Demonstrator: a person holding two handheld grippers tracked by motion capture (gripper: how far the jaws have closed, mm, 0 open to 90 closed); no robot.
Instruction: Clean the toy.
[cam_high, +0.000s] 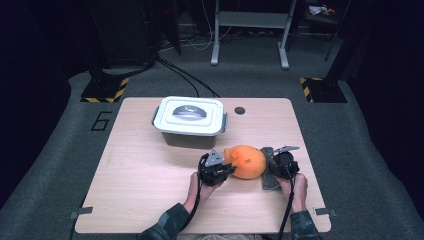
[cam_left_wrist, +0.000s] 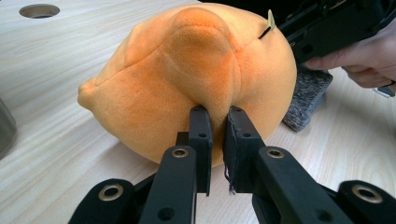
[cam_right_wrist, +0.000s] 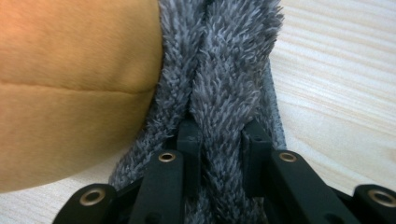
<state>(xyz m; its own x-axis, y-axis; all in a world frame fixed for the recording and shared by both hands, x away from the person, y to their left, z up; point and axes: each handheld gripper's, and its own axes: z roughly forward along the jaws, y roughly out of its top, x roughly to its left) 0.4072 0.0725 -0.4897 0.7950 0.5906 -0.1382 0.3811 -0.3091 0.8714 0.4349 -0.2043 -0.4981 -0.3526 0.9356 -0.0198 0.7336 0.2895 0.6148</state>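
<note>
We hold the orange plush toy (cam_high: 246, 161) between both grippers, on the right half of the wooden table (cam_high: 145, 175) and near its front edge. The left gripper (cam_left_wrist: 215, 116) has its jaws closed on a fold of orange fabric low on the side of the plush toy that faces it. The right gripper (cam_right_wrist: 218, 133) has its jaws closed on a ridge of the grey furry piece (cam_right_wrist: 219, 70), which lies touching the far side of the plush toy. From these pictures we cannot tell whether this grey piece is part of the plush toy or a separate cloth beneath it.

We judge the step in hand to be a two-point grasp, set before a lift or transfer. The white lidded container (cam_high: 190, 121) stands behind the plush toy with its lid on, so a placement inside would first call for a free gripper to open it. The next move calls for both hands to rise together, keeping the soft fabric taut without pulling it from the jaws.

Open room lies to the left across the bare table. The right table edge is near the right gripper, and the round cable hole (cam_high: 240, 110) sits just right of the container.
</note>
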